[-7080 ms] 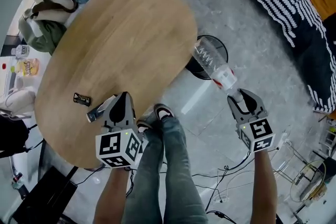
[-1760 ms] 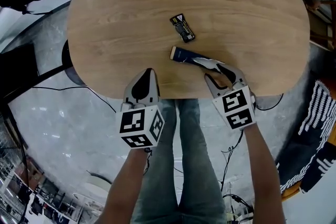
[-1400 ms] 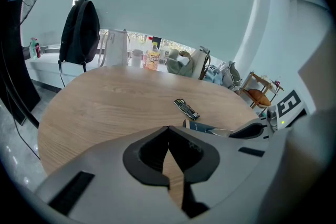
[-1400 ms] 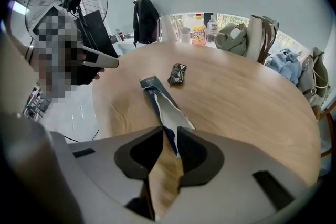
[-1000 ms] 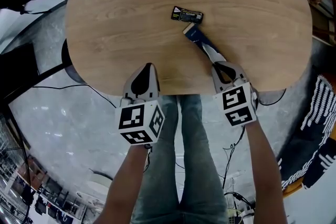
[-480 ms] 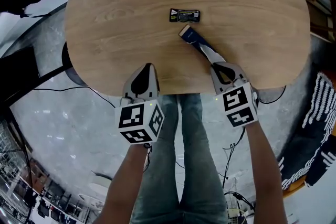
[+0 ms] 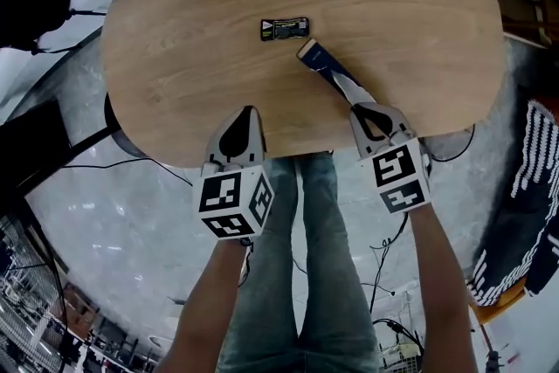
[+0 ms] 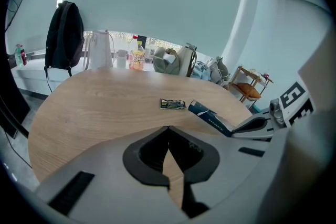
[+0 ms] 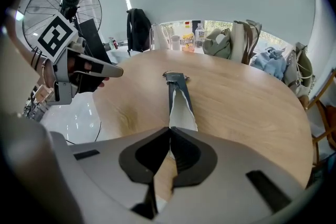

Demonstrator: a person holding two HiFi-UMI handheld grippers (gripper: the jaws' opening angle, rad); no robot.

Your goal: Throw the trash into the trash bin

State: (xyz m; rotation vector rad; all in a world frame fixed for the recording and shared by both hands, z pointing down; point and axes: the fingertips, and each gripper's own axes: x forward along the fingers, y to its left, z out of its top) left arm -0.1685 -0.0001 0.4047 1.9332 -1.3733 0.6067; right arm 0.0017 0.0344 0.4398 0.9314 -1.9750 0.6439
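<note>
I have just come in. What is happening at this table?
A person at a wooden table holds a gripper in each hand. The right gripper is shut on one end of a long blue and white wrapper, which sticks out over the tabletop. The left gripper is shut and empty near the table's edge. A small black packet lies on the table just beyond the wrapper.

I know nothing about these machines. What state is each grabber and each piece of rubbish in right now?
left gripper: shut, holding nothing.
right gripper: shut on the blue wrapper.
blue wrapper: pinched at one end, sticking out over the table, white inside showing.
black wrapper: lying flat on the table, untouched.
</note>
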